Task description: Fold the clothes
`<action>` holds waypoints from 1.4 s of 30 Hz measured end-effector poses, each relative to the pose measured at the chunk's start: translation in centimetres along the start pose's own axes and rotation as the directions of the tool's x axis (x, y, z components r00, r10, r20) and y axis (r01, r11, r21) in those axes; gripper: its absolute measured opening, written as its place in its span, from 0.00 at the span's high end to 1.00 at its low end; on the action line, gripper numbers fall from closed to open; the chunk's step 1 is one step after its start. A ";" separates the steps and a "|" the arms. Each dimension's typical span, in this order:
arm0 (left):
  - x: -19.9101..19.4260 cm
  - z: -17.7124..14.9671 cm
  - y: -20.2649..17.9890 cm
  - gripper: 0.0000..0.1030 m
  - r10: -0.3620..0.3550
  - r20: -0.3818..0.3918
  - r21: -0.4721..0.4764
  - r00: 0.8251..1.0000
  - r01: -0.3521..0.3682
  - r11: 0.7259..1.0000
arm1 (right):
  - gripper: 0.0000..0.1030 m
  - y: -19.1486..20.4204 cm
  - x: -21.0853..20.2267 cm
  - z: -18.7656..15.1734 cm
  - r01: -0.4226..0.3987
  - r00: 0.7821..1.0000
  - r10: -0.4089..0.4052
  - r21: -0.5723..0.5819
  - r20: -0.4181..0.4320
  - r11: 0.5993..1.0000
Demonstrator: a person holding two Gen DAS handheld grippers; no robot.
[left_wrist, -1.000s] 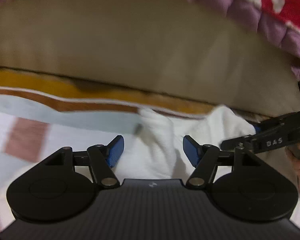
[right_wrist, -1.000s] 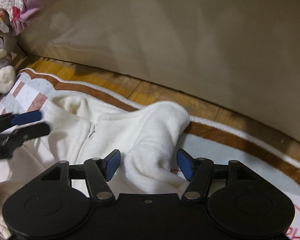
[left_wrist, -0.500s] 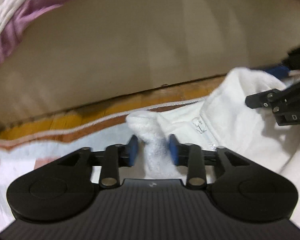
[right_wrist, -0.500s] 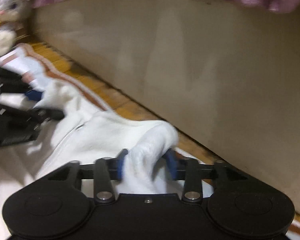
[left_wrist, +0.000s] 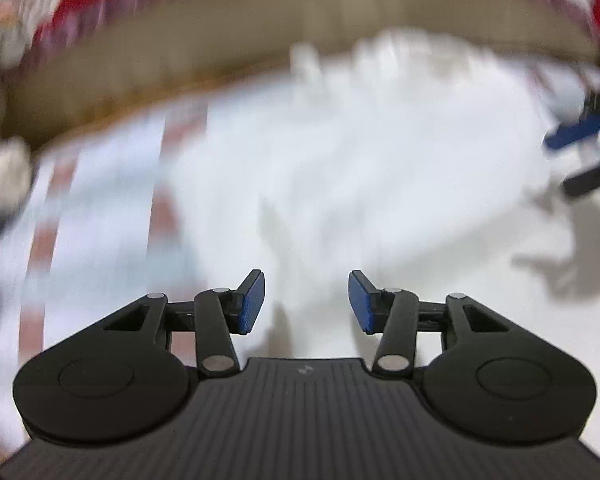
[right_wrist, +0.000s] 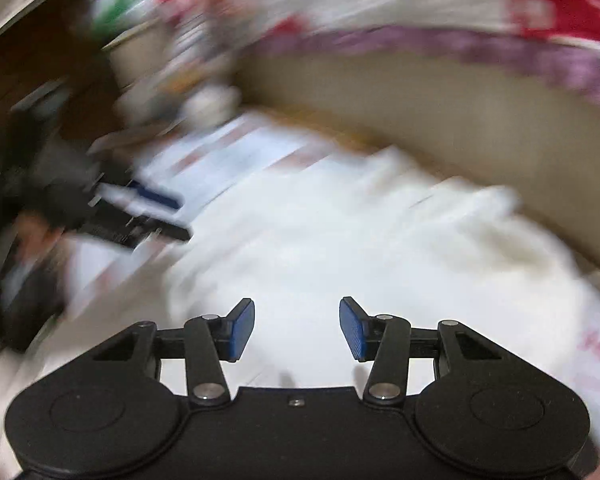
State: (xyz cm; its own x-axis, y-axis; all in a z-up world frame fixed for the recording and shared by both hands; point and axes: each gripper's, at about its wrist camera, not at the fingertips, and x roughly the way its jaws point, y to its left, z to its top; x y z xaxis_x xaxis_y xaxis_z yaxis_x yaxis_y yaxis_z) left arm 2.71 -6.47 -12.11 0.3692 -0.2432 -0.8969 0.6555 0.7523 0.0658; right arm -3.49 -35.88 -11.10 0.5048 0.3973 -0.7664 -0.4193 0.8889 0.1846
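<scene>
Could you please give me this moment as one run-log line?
left hand-held gripper: open, empty | right hand-held gripper: open, empty | white garment: lying on mat | views: blurred

A pale mat (left_wrist: 100,200) with reddish-brown stripes lies on the floor, blurred in both views. A strip of wooden floor (right_wrist: 300,116) shows along its far edge. Beyond it runs a long tan panel (right_wrist: 440,100), possibly a bed base. Over the panel's top hangs a quilt (right_wrist: 560,8) in white and red with a purple border. At the far left sits a blurred pale plush toy (left_wrist: 4,176); its details cannot be made out.
</scene>
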 end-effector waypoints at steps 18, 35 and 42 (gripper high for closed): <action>-4.7 -16.2 1.1 0.42 -0.293 -0.259 -0.445 0.920 0.155 0.882 | 0.43 1.9 -12.3 -15.2 0.086 0.960 0.003 0.305 -0.281 0.948; -7.1 -15.5 -3.1 0.92 -0.170 -0.163 -0.239 0.972 0.128 0.963 | 0.86 -1.1 -12.8 -26.1 -0.044 0.956 0.241 0.736 -0.165 0.676; -12.1 -12.0 -2.1 0.92 -0.145 0.052 -0.268 0.988 0.154 0.951 | 0.89 -1.0 -15.1 -20.6 -0.144 0.985 0.170 0.578 0.009 0.803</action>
State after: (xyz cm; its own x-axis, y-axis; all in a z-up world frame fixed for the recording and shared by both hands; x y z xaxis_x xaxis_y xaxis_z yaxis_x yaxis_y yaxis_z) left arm -11.06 2.25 -6.65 0.3037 -0.3813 -0.8731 0.5036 0.8422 -0.1927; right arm -26.28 -47.45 -12.37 0.4331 0.5450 -0.7179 0.0269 0.7883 0.6147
